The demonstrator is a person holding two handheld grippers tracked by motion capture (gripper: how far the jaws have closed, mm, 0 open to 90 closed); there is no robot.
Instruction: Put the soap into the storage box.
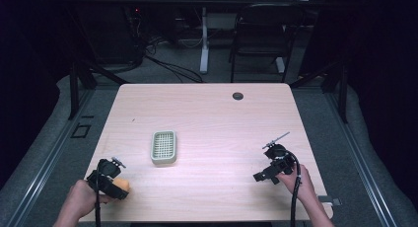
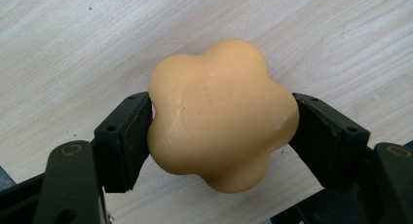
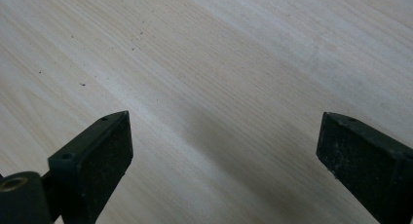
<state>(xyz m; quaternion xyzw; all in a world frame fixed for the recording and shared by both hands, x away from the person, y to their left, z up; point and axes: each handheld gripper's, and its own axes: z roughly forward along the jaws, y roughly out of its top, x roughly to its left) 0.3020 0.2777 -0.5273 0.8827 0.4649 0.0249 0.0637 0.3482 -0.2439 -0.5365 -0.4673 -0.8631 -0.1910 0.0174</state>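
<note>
Flower-shaped orange soap point(image 2: 221, 114), smooth and lobed, sits clamped between the left gripper's point(image 2: 221, 136) two black jaws; in the high view it shows at the lower left of the frame, at the near edge of the table point(image 1: 212, 113). I cannot tell whether it rests on the wood or is just lifted.

Pale green soap dish point(image 1: 163, 147) with a slatted insert lies left of centre, well apart from the soap.

Right gripper point(image 3: 224, 151), lower right of the high view, is spread wide over bare wood, grasping nothing.

Risks, as a judgement: the jaws bear on rounded lobes, so the slick bar may twist or squirt out if the squeeze slackens. A hard squeeze may dent it. Being near the table edge, a slip could send it to the floor.

No brand, label or writing is readable anywhere.
</note>
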